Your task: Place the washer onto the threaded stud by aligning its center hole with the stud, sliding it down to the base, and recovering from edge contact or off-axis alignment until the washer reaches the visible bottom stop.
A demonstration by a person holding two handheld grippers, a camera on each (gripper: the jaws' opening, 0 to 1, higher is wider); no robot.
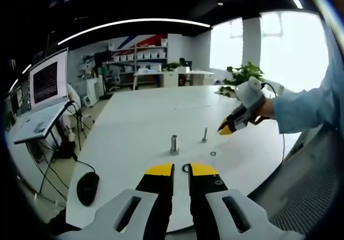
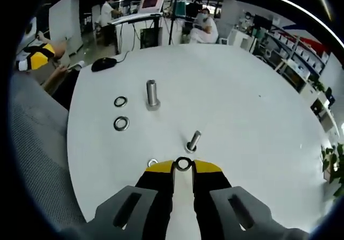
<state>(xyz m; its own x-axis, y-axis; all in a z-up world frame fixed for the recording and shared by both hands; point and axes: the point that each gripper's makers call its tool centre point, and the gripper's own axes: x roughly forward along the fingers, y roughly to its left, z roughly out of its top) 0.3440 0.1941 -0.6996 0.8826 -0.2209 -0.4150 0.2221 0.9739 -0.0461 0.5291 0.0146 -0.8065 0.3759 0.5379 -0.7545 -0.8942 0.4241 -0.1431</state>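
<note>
My right gripper (image 2: 183, 165) is shut on a small metal washer (image 2: 183, 164), held flat between its yellow tips. Just beyond it a slim threaded stud (image 2: 193, 141) stands on the white table (image 2: 242, 106), a short gap from the washer. A thicker stud (image 2: 152, 95) stands farther off. In the left gripper view the slim stud (image 1: 205, 135) and the thick stud (image 1: 174, 144) stand mid-table, and the right gripper (image 1: 226, 127) hovers to the right of the slim stud. My left gripper (image 1: 181, 170) has a narrow gap between its jaws with nothing in it.
Two loose washers (image 2: 120, 101) (image 2: 121, 123) lie left of the thick stud, and a smaller one (image 2: 153, 162) peeks out beside my right jaw. A black mouse (image 2: 104, 64) lies near the table's edge. A laptop on a stand (image 1: 45, 97) and seated people are beyond the table.
</note>
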